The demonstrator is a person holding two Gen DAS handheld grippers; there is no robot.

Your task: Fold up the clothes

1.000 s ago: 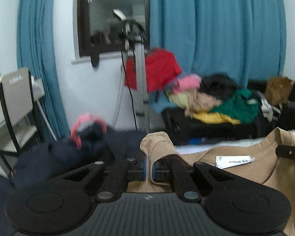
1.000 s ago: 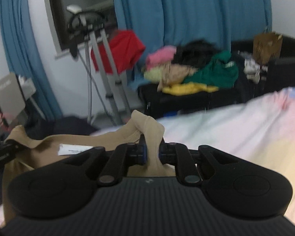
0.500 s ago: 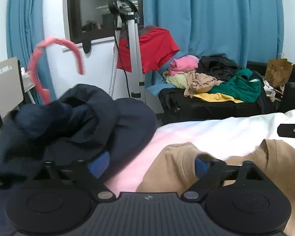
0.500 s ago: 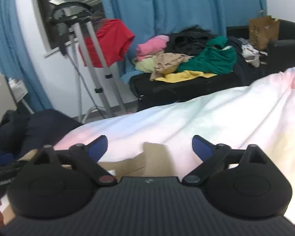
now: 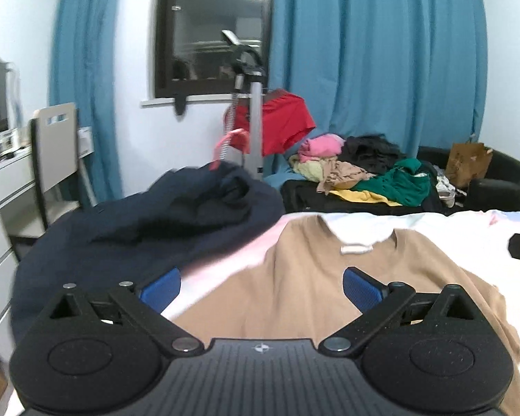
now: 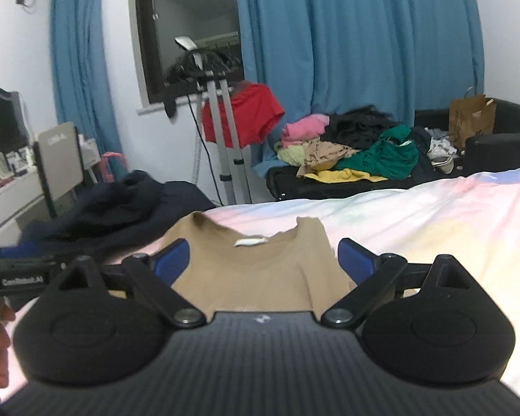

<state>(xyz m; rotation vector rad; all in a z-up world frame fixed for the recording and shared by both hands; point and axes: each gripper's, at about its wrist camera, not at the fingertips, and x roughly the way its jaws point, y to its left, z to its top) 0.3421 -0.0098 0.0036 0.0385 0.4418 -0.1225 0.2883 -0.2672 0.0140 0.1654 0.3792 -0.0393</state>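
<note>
Tan shirt [image 5: 305,287] flat on the bed [image 6: 433,215], left tool [image 5: 261,286] and right tool [image 6: 263,260] both spread wide, empty.

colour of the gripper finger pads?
Blue pads, clearest in the right wrist view.

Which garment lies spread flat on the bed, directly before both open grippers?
The tan T-shirt, neckline and white label away from the grippers; the dark navy garment lies bunched beside it.

White walls [image 5: 135,159], teal curtains [image 5: 374,69] either side of a dark window [image 5: 211,34] reflecting a ceiling light, grey chair [image 5: 53,145] at a white desk [image 5: 3,180], black sofa [image 5: 495,180], pastel-sheeted bed [image 6: 433,215]
</note>
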